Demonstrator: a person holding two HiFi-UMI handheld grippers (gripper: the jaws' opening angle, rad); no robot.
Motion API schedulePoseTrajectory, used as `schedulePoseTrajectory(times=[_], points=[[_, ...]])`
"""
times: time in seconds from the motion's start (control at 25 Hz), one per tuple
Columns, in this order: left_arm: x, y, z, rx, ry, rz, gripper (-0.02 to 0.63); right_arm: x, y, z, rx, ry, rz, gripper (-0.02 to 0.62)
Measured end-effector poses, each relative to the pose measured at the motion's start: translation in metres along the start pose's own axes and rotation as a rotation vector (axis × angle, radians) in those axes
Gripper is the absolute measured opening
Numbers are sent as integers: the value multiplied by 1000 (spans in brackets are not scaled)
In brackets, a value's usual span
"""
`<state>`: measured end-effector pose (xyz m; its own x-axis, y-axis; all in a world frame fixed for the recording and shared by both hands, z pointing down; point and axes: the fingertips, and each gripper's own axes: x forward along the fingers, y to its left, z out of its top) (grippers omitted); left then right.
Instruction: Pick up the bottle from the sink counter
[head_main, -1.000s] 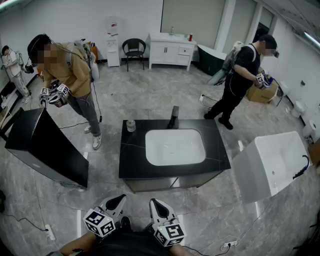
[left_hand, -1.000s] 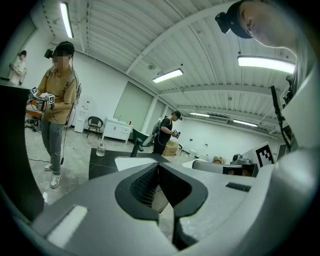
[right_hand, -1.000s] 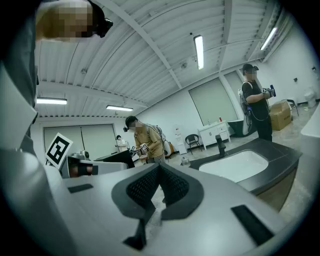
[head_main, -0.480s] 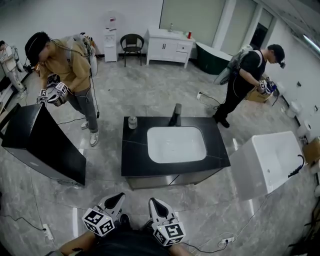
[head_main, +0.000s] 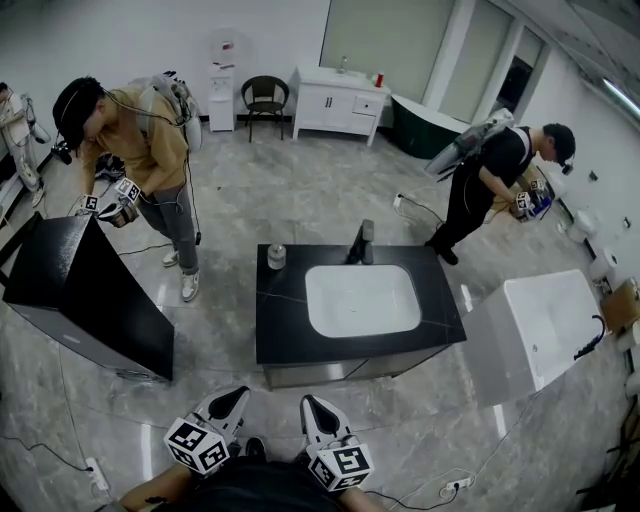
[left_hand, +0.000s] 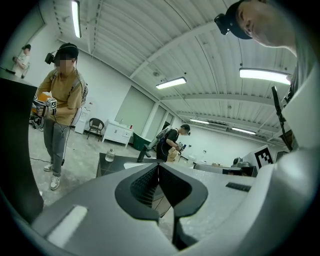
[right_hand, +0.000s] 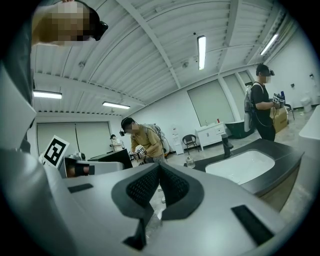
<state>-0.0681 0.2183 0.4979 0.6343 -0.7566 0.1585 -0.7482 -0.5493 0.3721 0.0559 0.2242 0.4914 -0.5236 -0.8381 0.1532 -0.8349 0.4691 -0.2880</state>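
Both closed, empty: left gripper (head_main: 238, 397), right gripper (head_main: 309, 403). Bottle (head_main: 276, 257) well off; we risk toppling it unless jaws open first.

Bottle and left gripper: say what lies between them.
Head view: only floor and the black counter separate the left gripper from the bottle.

Bottle (head_main: 276, 256): one small, pale, see-through unit with a narrower cap on top. It stands upright, alone, on the dark sink counter (head_main: 285, 332) at the far left corner of the top. It is left of the dark faucet (head_main: 360, 243) and apart from it, just outside the far left corner of the white basin (head_main: 362, 300). Nothing touches it.
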Motion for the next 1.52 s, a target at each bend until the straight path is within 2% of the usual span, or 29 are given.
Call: schedulePoseTrajectory(times=[0.32, 0.64, 0.96, 1.52], points=[[-13, 41, 4, -33, -11, -28, 2, 25, 25, -15, -3, 15, -32, 6], [-4, 51, 1, -70, 16, -69, 2, 32, 25, -19, 9, 46, -76, 6], [32, 57, -5, -75, 58, -84, 2, 48, -9, -24, 48, 64, -89, 6], [139, 62, 31, -27, 59, -18, 2, 117, -102, 20, 95, 42, 10, 6]])
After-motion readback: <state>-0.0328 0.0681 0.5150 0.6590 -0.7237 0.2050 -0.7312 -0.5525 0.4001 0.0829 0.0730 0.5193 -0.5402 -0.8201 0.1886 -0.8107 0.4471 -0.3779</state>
